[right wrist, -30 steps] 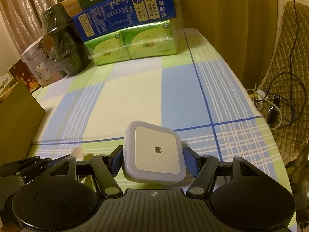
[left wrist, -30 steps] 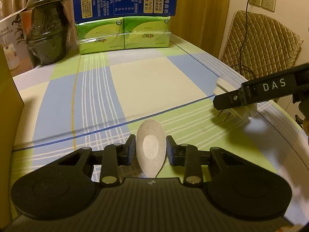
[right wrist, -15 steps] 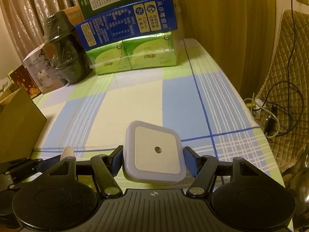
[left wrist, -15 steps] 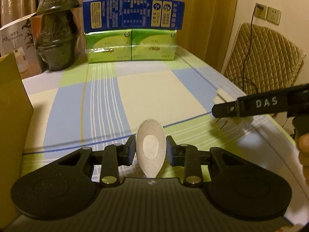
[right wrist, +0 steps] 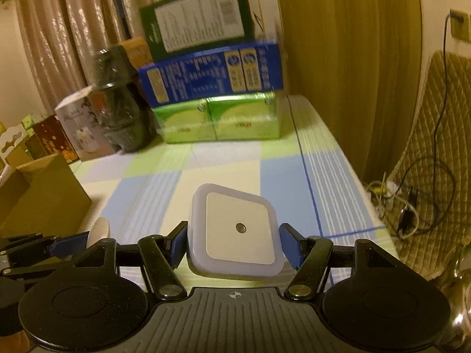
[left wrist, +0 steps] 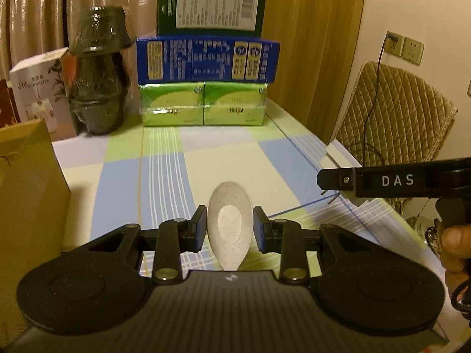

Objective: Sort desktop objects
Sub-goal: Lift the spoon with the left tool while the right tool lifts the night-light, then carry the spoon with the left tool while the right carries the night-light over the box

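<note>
Left wrist view: left claw (left wrist: 229,226) pinches a spoon (left wrist: 229,226); right claw (right wrist: 234,242) pinches a night light (right wrist: 235,231); cardboard box (right wrist: 38,194) contents hidden.

Beige curtains (left wrist: 35,14), quilted chair (left wrist: 394,111), warm light.

Checked tablecloth (left wrist: 235,158) lies open ahead; stacked boxes (left wrist: 206,58) (rear) and cardboard box (left wrist: 29,182) (left) hem it.

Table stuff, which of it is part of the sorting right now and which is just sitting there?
In the job:
- spoon, clamped in left gripper
- square night light, clamped in right gripper
- cardboard box, probably the bin

Lying about:
- green tissue packs
- blue carton
- dark wrapped jar
- quilted chair
</note>
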The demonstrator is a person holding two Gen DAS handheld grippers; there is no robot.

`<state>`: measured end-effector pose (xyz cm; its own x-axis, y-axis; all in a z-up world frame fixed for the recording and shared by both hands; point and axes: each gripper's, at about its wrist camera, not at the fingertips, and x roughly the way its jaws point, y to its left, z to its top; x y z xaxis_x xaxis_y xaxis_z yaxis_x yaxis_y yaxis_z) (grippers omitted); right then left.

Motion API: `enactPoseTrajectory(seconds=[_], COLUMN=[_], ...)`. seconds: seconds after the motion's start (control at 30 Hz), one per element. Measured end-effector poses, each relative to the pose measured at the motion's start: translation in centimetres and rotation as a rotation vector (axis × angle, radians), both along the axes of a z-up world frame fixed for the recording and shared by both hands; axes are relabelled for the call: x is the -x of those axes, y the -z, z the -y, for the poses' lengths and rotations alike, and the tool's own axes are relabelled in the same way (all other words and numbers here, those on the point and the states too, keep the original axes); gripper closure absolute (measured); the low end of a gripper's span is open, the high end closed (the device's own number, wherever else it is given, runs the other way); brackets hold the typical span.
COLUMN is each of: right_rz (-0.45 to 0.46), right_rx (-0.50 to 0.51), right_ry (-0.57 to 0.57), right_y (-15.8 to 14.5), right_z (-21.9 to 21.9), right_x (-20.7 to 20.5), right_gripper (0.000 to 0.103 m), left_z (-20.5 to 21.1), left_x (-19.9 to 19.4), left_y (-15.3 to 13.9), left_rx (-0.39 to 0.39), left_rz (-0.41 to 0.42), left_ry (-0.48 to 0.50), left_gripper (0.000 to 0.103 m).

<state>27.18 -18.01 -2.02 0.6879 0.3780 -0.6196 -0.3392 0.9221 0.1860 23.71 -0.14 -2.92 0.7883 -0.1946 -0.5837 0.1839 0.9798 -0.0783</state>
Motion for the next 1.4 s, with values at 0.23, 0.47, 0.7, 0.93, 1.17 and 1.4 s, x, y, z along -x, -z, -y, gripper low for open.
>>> enactPoseTrajectory(seconds=[0.23, 0.47, 0.7, 0.93, 1.17, 1.4], right_rz=[0.053, 0.061, 0.06, 0.041, 0.042, 0.048], right_rx=[0.004, -0.024, -0.028, -0.021, -0.033, -0.042], right_ry=[-0.014, -0.008, -0.022, -0.04, -0.049, -0.074], right_y=[-2.9, -4.5, -4.4, -4.0, -4.7, -6.2], right_z=[-0.7, -0.8, -1.5, -2.1, -2.8, -4.3], right_x=[3.2, 8.6, 14.7, 19.5, 23.1, 25.6], right_gripper=[0.04, 0.04, 0.04, 0.04, 0.04, 0.04], left_z=[-0.8, -2.2, -3.7, -4.3, -5.2, -6.9], left_x=[2.8, 6.8, 12.8, 18.3, 22.0, 24.5], left_y=[-2.9, -3.9, -3.7, -4.1, -5.3, -7.9], left_rx=[0.009, 0.024, 0.002, -0.002, 0.01, -0.009], left_rz=[0.028, 0.014, -0.003, -0.007, -0.003, 0.028], left_ry=[-0.011, -0.036, -0.073, -0.091, -0.109, -0.129], left_gripper=[0.076, 0.076, 0.076, 0.076, 0.076, 0.076])
